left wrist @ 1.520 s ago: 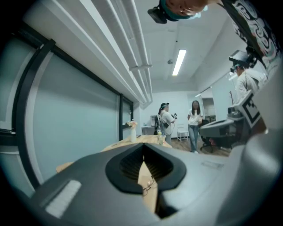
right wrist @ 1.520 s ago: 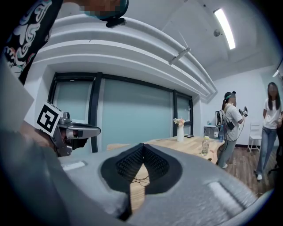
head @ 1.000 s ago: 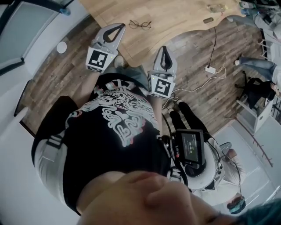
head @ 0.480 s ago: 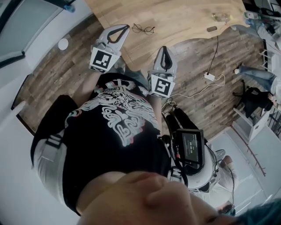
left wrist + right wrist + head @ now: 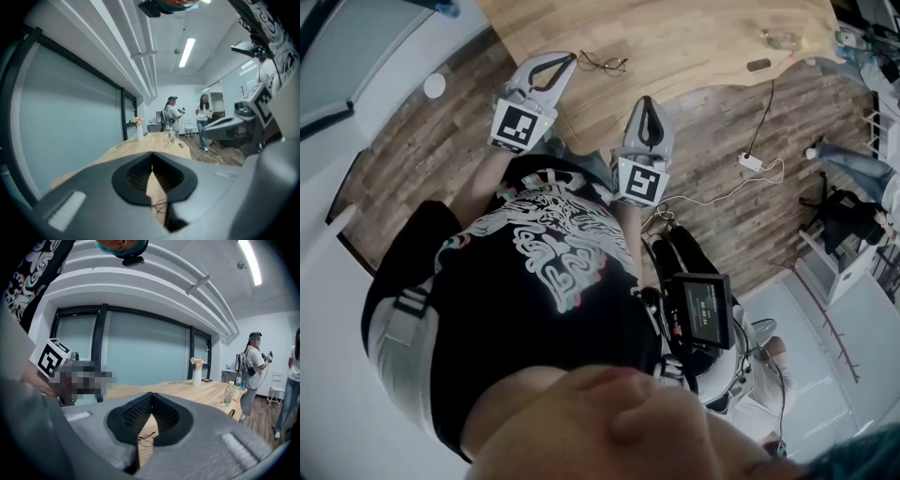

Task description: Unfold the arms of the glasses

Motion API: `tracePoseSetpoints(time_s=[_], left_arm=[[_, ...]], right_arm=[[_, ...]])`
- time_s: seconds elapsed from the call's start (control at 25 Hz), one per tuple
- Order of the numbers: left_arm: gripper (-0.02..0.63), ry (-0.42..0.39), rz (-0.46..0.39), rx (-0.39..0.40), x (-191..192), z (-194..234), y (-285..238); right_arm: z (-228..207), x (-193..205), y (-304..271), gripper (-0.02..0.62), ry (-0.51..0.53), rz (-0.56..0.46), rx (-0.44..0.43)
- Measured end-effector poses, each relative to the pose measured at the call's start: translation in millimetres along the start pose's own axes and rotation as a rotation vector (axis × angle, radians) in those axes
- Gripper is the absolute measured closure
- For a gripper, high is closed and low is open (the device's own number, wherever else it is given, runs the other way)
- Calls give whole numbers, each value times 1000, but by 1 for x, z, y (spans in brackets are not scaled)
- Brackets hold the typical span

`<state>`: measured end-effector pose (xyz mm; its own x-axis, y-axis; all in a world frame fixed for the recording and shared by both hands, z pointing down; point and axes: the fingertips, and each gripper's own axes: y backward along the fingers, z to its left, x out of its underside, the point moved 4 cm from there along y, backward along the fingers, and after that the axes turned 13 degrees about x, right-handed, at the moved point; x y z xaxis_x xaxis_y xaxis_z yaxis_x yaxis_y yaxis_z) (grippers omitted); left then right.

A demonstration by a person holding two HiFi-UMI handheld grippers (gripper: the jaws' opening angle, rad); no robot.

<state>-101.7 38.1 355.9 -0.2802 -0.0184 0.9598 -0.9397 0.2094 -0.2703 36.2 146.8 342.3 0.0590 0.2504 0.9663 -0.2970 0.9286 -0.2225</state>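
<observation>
Although both tools point toward the wooden table (image 5: 703,42), only the left gripper (image 5: 568,59) is close to the glasses (image 5: 602,63). In the head view its tip sits just beside them, with the glasses lying ahead and slightly to its right. The right gripper (image 5: 648,101) is further back, near the table's edge, and the glasses lie ahead and to its left. Their long axis, lens to lens, runs roughly crosswise to both grippers' reach, tilted a little. The left gripper therefore faces one end of the frame, and the right would have to come forward to meet the other.

Each gripper's own view shows its jaws together at the tips with nothing held. The ribbed dark pads curve away below the tips into a teardrop opening. Through that opening each view shows the glasses resting on the tabletop, low and central in the left gripper view (image 5: 159,204) and in the right gripper view (image 5: 146,438).

The glasses are thin dark wire with rounded lenses, lying flat on pale, smooth-grained wood. They look light and springy, so they would likely skid under a push. Whether the arms are folded behind the lenses is too small to tell. The gripper bodies are matt grey moulded shells. The task appears not yet begun, and opening an arm would probably need one gripper to steady the frame.
</observation>
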Motion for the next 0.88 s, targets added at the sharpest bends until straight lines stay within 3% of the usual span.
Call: tracePoseSetpoints(time_s=[0.4, 0.88], left_arm=[[618, 7, 43, 70, 15, -5, -46], [618, 6, 192, 128, 84, -12, -73]], right_arm=[[-21, 23, -14, 597, -28, 46, 16], [-20, 79, -44, 596, 10, 147, -36]])
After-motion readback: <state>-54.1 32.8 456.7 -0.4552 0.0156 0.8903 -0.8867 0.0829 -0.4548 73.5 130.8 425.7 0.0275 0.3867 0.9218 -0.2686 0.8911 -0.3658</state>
